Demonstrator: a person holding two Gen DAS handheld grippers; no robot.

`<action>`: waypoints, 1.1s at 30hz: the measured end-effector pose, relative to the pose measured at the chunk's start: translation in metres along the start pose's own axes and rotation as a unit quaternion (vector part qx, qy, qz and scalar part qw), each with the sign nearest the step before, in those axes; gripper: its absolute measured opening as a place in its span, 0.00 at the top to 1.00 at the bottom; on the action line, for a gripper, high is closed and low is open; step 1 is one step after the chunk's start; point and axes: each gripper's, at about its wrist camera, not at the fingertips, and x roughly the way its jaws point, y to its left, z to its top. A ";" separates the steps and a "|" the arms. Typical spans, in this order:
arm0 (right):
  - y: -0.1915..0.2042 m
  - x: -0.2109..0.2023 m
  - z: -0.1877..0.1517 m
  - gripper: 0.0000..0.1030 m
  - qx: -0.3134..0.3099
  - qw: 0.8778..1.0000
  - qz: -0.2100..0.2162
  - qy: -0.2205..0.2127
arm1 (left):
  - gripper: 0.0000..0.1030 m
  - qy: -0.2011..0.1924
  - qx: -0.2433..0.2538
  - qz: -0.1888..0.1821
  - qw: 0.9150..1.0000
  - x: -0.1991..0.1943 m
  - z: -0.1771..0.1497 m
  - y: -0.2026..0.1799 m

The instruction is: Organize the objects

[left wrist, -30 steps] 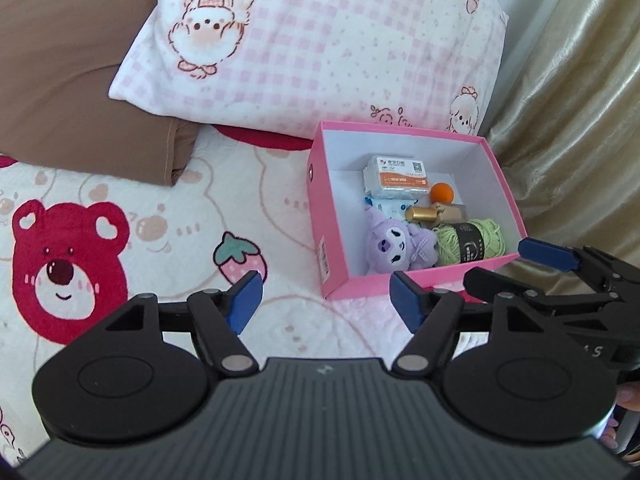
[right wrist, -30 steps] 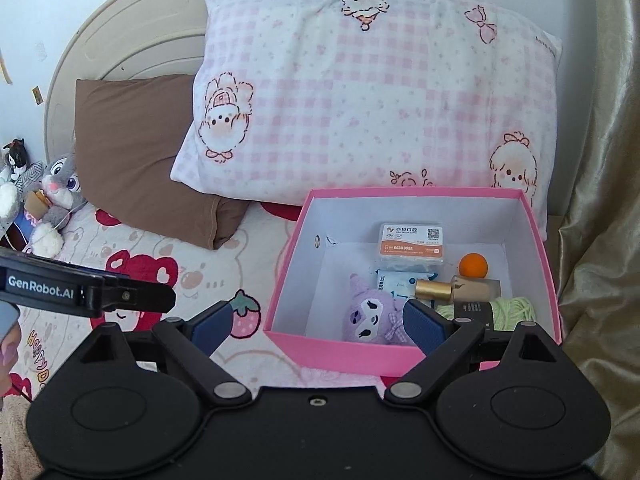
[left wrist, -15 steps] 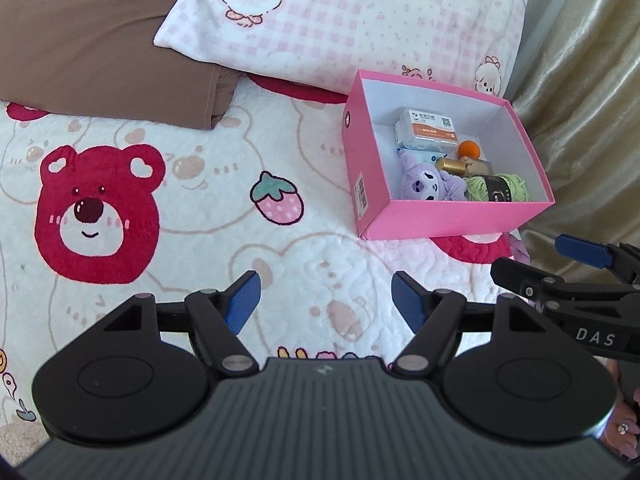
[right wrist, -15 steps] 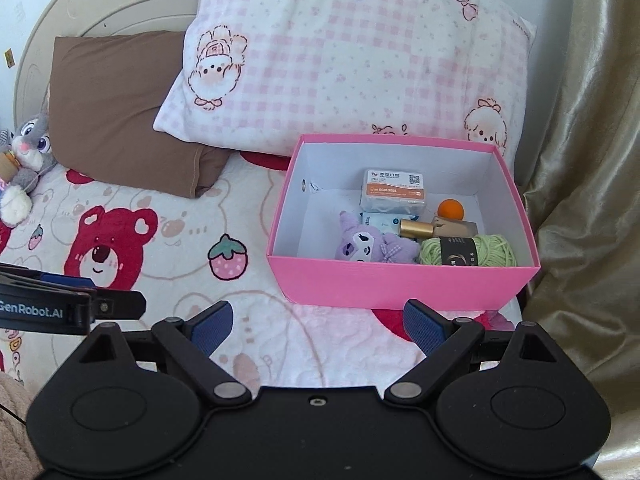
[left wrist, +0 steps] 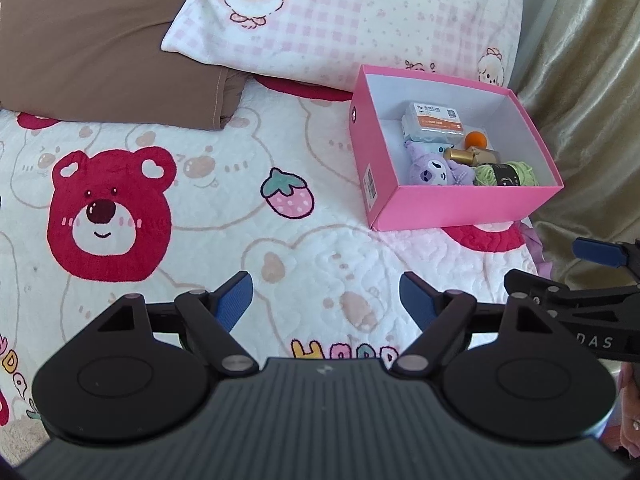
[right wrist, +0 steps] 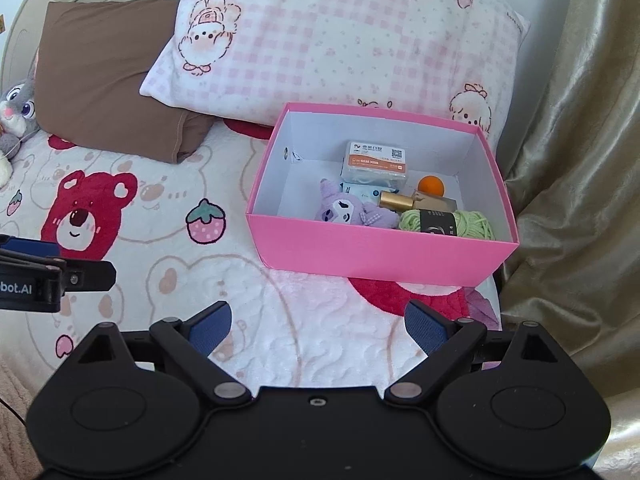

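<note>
Jaws of the left gripper and the right gripper stand wide apart and hold nothing, above bare quilt. Farther, near the bed's right edge beside the curtain, sits the pink box. Inside it lie a purple plush, green yarn, an orange ball, perhaps a gold-capped bottle. The checked pillow touches its far wall.

Two pillows, one pink box, one purple plush, one orange ball, one yarn skein.
</note>
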 end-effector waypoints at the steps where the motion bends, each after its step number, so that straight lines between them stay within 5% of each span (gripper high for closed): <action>1: 0.000 0.001 0.000 0.05 0.001 1.000 -0.001 0.002 | 0.18 -0.001 -0.001 0.001 1.000 0.001 -0.001 0.001; 15: 0.004 0.007 -0.002 0.04 0.003 1.000 -0.027 0.016 | 0.01 -0.008 0.006 0.029 1.000 -0.002 -0.005 0.007; 33: 0.008 0.001 0.000 0.04 0.012 1.000 -0.023 0.015 | 0.01 0.014 -0.009 0.047 0.999 0.000 -0.007 0.014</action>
